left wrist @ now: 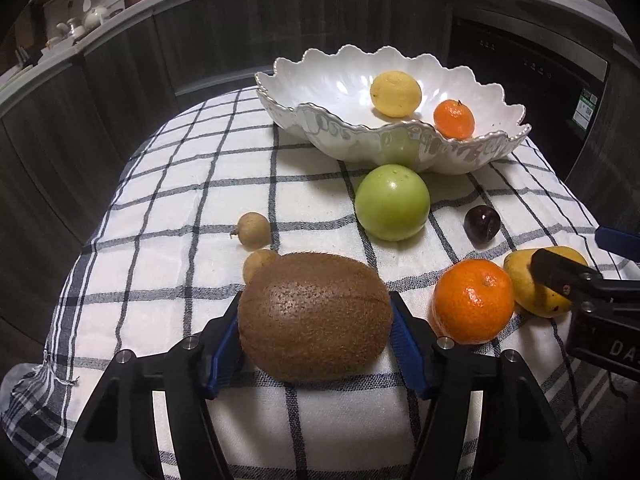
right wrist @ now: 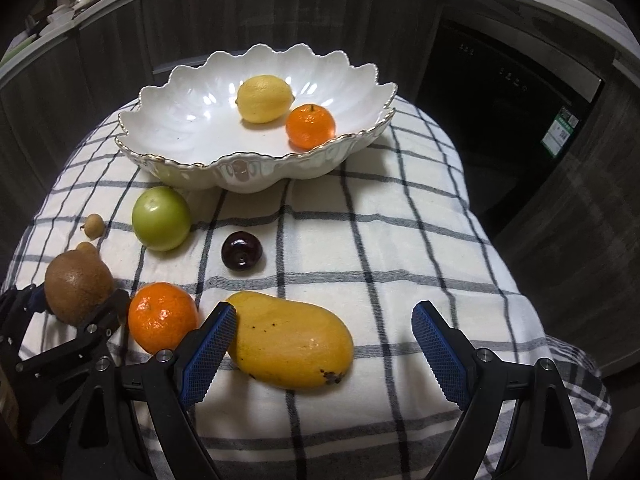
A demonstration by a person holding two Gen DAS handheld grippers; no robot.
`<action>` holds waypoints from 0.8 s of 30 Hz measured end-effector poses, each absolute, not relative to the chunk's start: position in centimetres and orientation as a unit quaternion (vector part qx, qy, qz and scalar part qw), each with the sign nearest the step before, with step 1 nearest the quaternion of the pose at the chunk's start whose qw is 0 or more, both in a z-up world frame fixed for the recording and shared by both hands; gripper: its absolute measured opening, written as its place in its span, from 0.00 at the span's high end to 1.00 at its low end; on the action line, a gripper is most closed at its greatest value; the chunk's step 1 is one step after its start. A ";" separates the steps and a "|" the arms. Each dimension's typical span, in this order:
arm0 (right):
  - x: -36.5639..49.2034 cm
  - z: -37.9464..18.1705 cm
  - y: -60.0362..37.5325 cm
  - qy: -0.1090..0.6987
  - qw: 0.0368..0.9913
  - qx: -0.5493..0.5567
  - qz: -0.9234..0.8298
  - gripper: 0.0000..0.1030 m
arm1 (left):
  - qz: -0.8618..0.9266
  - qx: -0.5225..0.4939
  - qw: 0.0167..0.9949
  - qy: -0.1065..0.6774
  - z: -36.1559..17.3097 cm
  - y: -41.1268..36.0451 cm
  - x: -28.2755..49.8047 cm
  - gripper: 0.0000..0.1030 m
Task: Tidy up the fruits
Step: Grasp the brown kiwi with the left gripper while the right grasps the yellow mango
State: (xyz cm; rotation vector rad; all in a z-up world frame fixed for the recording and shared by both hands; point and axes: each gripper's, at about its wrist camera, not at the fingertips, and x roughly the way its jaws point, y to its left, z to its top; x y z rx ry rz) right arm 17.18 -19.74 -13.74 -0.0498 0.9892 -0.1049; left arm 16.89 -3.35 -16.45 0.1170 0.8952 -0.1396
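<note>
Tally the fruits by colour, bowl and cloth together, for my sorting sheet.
Orange tangerines: 2
Yellow lemon and mango: 2
Green apple: 1
Dark plum: 1
Brown kiwi: 1
Tan longans: 2
Total: 9

Two wrist fisheye views, both angled steeply down over a checked white cloth (left wrist: 200, 184) towards dark cabinet fronts.

The brown fuzzy kiwi (left wrist: 314, 316) is seen very close from the left; the yellow mango (right wrist: 290, 340) is seen close from the right. The scalloped white bowl (right wrist: 180, 120) and the loose fruit are shared; the far counter is probably too distorted to be read.
</note>
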 end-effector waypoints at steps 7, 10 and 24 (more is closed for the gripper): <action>17.5 -14.2 -19.0 0.488 0.872 -0.024 -0.037 0.13 | -0.065 0.047 0.899 0.431 -16.2 -2.7 17.1 0.37; 17.8 -14.5 -18.8 0.491 0.870 -0.022 -0.038 0.13 | -0.063 0.045 0.899 0.431 -16.1 -2.6 17.1 0.37; 18.5 -16.4 -18.8 0.501 0.865 -0.003 -0.024 0.27 | -0.059 0.040 0.901 0.427 -15.7 -2.3 17.2 0.37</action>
